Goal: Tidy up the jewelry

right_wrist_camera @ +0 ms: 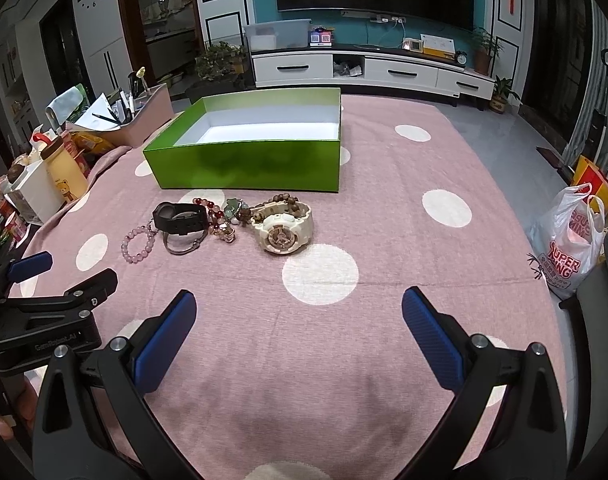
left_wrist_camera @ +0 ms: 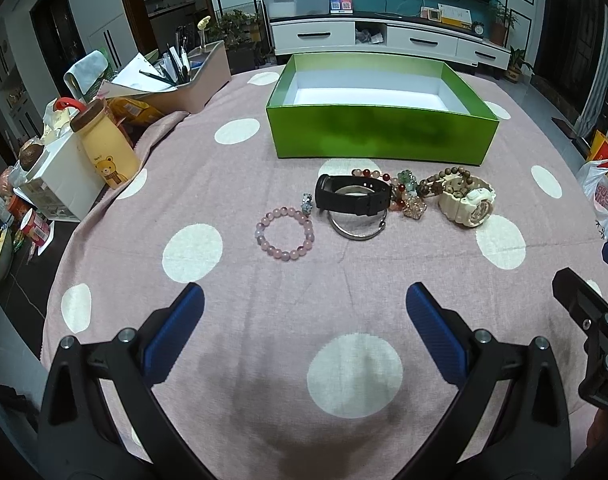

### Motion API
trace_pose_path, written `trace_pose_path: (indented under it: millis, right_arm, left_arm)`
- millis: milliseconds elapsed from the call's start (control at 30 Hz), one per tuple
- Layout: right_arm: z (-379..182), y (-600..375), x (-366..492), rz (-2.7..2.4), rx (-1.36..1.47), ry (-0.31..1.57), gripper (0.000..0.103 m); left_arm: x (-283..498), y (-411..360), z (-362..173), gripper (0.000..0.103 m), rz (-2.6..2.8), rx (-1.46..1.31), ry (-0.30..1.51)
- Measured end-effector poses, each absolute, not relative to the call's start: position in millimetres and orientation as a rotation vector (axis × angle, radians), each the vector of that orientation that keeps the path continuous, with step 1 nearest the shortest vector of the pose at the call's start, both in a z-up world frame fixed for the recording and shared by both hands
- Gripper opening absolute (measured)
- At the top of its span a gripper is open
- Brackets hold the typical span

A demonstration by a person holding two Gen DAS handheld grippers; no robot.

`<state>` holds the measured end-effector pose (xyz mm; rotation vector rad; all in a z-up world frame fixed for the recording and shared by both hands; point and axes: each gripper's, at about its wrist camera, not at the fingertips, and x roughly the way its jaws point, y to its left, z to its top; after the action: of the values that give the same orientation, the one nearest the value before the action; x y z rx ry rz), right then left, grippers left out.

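An empty green box [left_wrist_camera: 379, 134] [right_wrist_camera: 244, 166] with a white inside stands on the pink dotted tablecloth. In front of it lie a pink bead bracelet [left_wrist_camera: 286, 234] [right_wrist_camera: 139, 242], a black watch [left_wrist_camera: 351, 194] [right_wrist_camera: 180, 216] over a silver bangle [left_wrist_camera: 357, 228] [right_wrist_camera: 182, 246], mixed bead strings [left_wrist_camera: 403, 196] [right_wrist_camera: 224, 216] and a cream watch [left_wrist_camera: 469, 204] [right_wrist_camera: 282, 230] with brown beads on it. My left gripper [left_wrist_camera: 304, 300] is open, near the table's front, short of the pink bracelet. My right gripper [right_wrist_camera: 298, 304] is open too, short of the cream watch. Neither holds anything.
At the table's left edge stand a yellow bear bottle [left_wrist_camera: 104, 148] [right_wrist_camera: 66, 172], a white carton [left_wrist_camera: 62, 178], snack packs and a pink tray of pens and papers [left_wrist_camera: 184, 80] [right_wrist_camera: 132, 120]. A white plastic bag [right_wrist_camera: 571, 240] sits at the right. A TV cabinet [left_wrist_camera: 387, 38] is beyond.
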<state>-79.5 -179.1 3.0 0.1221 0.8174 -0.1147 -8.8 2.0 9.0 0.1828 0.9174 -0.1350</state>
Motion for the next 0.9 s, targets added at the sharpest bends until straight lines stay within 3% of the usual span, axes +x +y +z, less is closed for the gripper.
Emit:
trace_pose_path:
  millis: [900]
  right_arm:
    - [4.3,-177.4,-81.1,-0.108,0.125,0.814,0.102]
  left_arm:
    - [-9.6,0.8,12.4,0.101,-0.136,0.179,0.908]
